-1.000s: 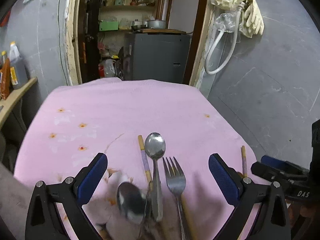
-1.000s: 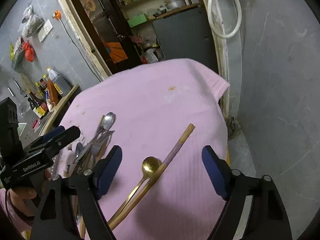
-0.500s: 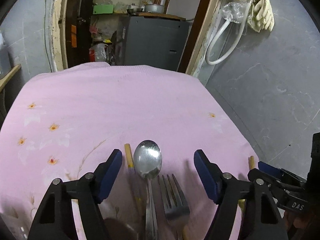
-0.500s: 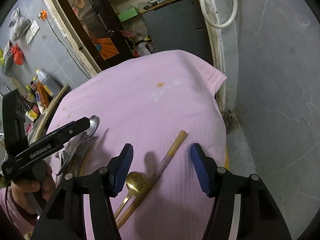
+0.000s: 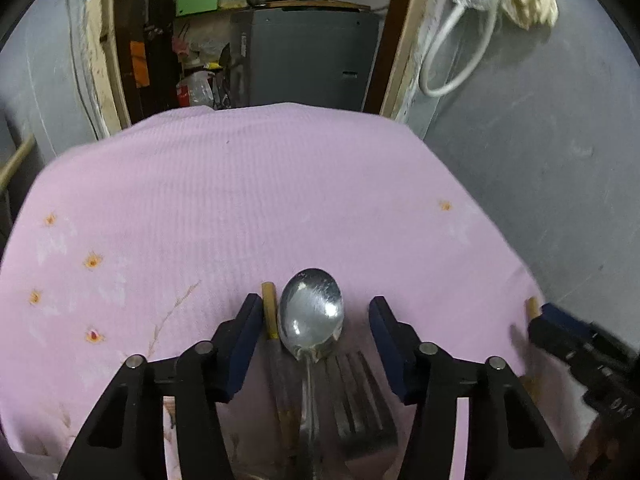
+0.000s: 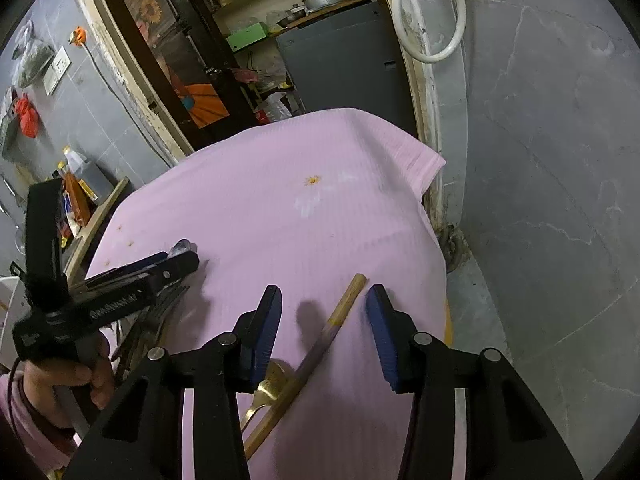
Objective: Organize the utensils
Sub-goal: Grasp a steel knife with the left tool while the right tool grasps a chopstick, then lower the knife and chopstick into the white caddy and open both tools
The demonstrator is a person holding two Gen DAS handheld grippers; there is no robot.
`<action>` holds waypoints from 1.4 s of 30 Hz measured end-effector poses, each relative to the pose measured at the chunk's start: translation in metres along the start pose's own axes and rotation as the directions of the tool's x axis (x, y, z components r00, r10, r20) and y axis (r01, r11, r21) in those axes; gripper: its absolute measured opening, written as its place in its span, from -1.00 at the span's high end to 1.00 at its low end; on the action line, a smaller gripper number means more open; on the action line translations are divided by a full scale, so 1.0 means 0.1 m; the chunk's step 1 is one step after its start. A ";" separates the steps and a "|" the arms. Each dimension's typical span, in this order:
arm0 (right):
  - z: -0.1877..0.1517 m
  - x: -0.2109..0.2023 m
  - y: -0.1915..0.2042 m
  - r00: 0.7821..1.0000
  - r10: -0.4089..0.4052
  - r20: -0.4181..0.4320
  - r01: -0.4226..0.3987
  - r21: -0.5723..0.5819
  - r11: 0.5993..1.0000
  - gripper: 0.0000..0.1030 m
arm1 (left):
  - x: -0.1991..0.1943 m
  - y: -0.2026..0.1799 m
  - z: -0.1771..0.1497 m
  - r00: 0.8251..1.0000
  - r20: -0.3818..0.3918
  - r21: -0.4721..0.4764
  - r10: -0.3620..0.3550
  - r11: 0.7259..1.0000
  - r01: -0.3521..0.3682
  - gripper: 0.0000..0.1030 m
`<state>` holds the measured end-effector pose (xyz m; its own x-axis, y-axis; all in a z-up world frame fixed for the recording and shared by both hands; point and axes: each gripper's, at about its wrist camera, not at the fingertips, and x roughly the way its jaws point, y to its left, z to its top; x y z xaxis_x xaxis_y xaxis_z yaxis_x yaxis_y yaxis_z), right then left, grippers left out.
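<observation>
On the pink cloth, a silver spoon, a wooden chopstick and a fork lie side by side. My left gripper straddles all three. Its jaws are closing, and a gap shows beside the right pad. In the right wrist view, a second chopstick lies crossed with a gold spoon. My right gripper is closing around that chopstick, its pads clear of it. A hand holds the left gripper over the silver utensils.
The cloth drops off at the right edge to a grey floor. Beyond the far edge stands a doorway with a grey cabinet. A white hose hangs on the wall. Bottles stand on a left shelf.
My left gripper came forward and down over the spoon, chopstick and fork, and its jaws narrowed a lot. The right jaws narrowed around the second chopstick.
</observation>
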<state>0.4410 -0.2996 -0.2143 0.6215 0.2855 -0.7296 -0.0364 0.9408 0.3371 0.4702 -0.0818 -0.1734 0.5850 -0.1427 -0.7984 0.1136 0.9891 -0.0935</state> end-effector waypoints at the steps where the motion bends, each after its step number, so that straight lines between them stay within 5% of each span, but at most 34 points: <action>1: -0.01 -0.01 0.01 1.000 0.002 -0.003 -0.002 0.000 1.000 0.25 | 0.00 -0.02 0.00 1.000 -0.004 0.016 0.016 1.000 -0.016 0.11; 6: -0.02 0.02 0.03 1.000 0.009 -0.016 -0.009 -0.005 1.000 0.26 | -0.01 -0.03 0.02 0.999 -0.008 0.035 0.050 0.998 -0.050 0.24; 9: 0.00 0.16 0.10 0.998 0.014 -0.064 -0.016 -0.032 0.999 0.61 | -0.01 -0.02 0.04 0.998 -0.008 0.033 0.057 0.998 -0.057 0.30; 19: 0.12 0.27 0.26 0.984 -0.024 -0.174 0.011 -0.072 0.997 0.68 | -0.03 0.13 0.09 0.999 -0.054 -0.029 0.001 1.000 -0.002 0.52; 20: 0.14 0.28 0.28 0.980 -0.035 -0.197 0.019 -0.083 0.996 0.68 | -0.05 0.15 0.07 0.998 -0.057 -0.042 -0.003 0.999 0.001 0.81; 25: 0.16 0.29 0.33 0.968 -0.062 -0.243 0.041 -0.089 0.995 0.68 | -0.06 0.19 0.02 0.996 -0.074 -0.075 -0.051 0.996 0.046 0.88; 29: 0.15 0.29 0.33 0.970 -0.058 -0.237 0.042 -0.072 0.997 0.80 | -0.08 0.24 0.02 0.993 -0.080 -0.098 -0.082 0.992 0.074 0.93; 35: 0.09 0.11 0.05 0.980 0.096 -0.175 -0.070 0.147 0.987 0.85 | -0.31 0.24 0.01 0.995 -0.038 -0.108 -0.097 0.990 0.092 0.93; 42: 0.12 -0.42 0.29 0.986 0.168 -0.010 -0.166 0.105 0.981 0.87 | -0.82 0.28 -0.01 0.987 0.082 -0.141 -0.139 0.979 0.150 0.93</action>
<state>0.4231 -0.2870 -0.1669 0.5987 0.4409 -0.6687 -0.0568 0.8561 0.5136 0.4246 -0.0426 -0.1117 0.6271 -0.2813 -0.7264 0.0856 0.9518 -0.2947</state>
